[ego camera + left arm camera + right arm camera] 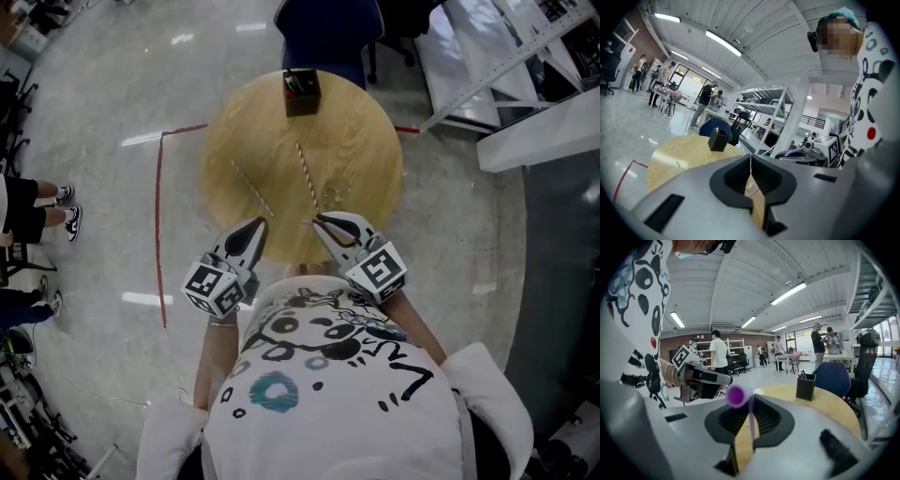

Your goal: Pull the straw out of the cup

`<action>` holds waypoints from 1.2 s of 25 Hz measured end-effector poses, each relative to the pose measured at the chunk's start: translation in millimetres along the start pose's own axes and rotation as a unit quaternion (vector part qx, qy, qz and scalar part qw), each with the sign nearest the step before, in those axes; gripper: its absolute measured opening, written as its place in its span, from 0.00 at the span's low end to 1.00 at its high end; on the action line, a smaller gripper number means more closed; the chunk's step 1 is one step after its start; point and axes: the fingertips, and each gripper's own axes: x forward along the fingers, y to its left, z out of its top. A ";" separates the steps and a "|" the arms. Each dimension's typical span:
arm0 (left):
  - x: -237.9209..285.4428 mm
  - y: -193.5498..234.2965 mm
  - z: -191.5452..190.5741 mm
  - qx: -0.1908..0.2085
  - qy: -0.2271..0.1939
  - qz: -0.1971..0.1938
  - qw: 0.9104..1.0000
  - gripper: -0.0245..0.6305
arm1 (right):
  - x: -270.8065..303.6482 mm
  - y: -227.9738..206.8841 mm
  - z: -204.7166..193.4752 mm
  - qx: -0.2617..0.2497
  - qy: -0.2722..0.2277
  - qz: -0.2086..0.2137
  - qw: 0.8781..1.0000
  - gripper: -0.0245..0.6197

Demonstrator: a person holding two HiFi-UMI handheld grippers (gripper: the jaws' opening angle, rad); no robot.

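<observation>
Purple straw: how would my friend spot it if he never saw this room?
Look at the round wooden table, then at its near edge, where the right gripper points in. The purple straw is pinched in its fingers. The striped straw and the pale straw just lie loose on the tabletop; neither is purple.

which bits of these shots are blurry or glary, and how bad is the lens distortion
Right gripper view: the purple straw has a soft, out-of-focus end close to the lens, while the black pen holder behind is sharper; fisheye bends the ceiling lights. Left gripper view: same fisheye curve, dark vignetted corners. Head view: bright glare streaks on the glossy floor, round table evenly lit.
</observation>
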 end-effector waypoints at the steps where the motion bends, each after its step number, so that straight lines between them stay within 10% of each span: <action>1: 0.7 -0.3 -0.8 -0.001 0.000 -0.001 1.000 0.07 | 0.1 0.2 -1.8 -0.001 0.002 0.001 1.000 0.11; 30: 11.0 -11.2 -8.5 0.005 0.017 -0.005 1.000 0.07 | -9.8 -1.9 -5.0 0.006 0.003 0.003 1.000 0.11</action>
